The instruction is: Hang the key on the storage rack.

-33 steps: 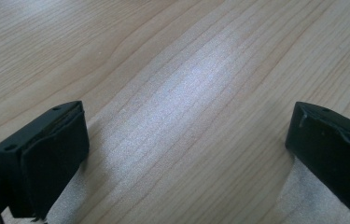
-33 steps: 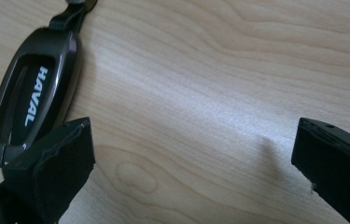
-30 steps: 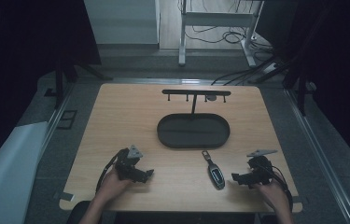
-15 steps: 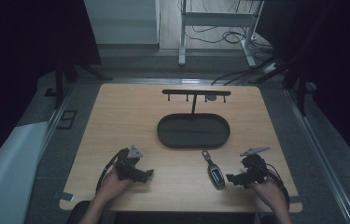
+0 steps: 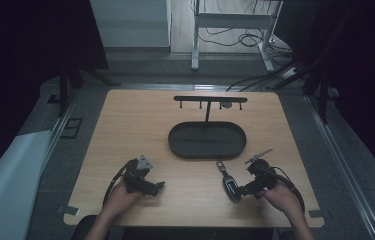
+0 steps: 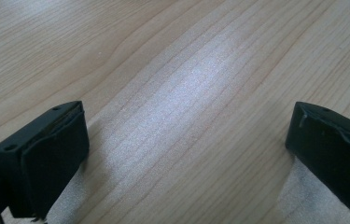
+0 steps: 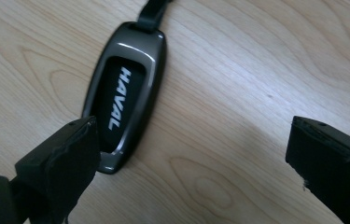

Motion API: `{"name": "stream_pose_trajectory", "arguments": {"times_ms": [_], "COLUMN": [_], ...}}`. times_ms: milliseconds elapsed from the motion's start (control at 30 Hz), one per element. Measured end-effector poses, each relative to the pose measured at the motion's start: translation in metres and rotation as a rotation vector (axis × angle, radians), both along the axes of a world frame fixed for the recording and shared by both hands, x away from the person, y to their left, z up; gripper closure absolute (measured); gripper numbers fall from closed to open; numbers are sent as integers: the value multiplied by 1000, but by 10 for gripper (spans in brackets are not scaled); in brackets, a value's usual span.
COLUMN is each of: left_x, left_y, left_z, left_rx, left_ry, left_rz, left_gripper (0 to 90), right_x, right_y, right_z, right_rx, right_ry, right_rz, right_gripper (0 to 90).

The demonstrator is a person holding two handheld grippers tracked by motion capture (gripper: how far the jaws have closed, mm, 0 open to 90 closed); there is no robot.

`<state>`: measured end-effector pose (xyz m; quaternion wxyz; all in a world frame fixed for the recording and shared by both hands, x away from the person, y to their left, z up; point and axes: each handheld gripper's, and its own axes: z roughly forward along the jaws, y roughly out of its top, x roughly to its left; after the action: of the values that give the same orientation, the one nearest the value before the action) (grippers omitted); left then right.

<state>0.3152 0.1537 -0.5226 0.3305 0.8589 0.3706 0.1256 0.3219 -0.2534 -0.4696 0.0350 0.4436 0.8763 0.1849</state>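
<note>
You held the left gripper point(image 5: 159, 187) low over the near left part of the wooden surface point(image 5: 135, 125). Its jaws stood wide apart, with bare wood grain between them in the left gripper view, and nothing was held. Your left hand point(image 5: 121, 196) gripped the body of the tool from behind, and its cable looped back toward your forearm.

You held the right gripper point(image 5: 242, 190) at the near right part of the surface, in your right hand point(image 5: 281, 196). Its jaws were also wide apart and closed on nothing. In the right gripper view point(image 7: 189, 158), the left jaw sat at the near end of the key fob point(image 7: 125, 93), overlapping its lower edge in the picture; whether it touched the fob cannot be told. The right jaw stood well clear of it over bare wood.

The key fob point(image 5: 229, 182) lay flat on the surface, just beside the right gripper and near the front edge of the tray. It was dark grey with a black centre panel marked "HAVAL" in white letters. A dark strap point(image 7: 153, 13) led away from its far end.

The black oval tray point(image 5: 207, 141) sat at the centre of the surface. A thin post rose from its far edge and carried a black crossbar point(image 5: 210, 99) with small hooks beneath it.
</note>
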Motion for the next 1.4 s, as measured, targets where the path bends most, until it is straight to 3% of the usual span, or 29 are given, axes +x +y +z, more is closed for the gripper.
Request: {"name": "stream_pose_trajectory", "arguments": {"times_ms": [433,767,1000,1100,1133,1233,1400], "left_x": [0,0,0,0,0,0,0], "left_y": [0,0,0,0,0,0,0], "left_z": [0,0,0,0,0,0,0], "left_rx": [1,1,1,1,1,2,2], "left_ry": [3,2,3,3,3,3,3], "left_rz": [-1,-1,-1,-1,-1,-1,-1], "left_gripper": [0,0,0,0,0,0,0], "right_x": [11,16,18,19,20,20,20], "right_y": [34,56,68,71,72,74,73], "right_z": [3,-7,-12,-12,-11,-9,-9], "right_rx": [-72,-141,-202,-219,-216,-224,-220], "right_ry": [61,118,117,110,108,107,114], "right_rz": [50,48,59,59,64,80,109], "right_gripper": [135,236,296,362,414,451,466]}}
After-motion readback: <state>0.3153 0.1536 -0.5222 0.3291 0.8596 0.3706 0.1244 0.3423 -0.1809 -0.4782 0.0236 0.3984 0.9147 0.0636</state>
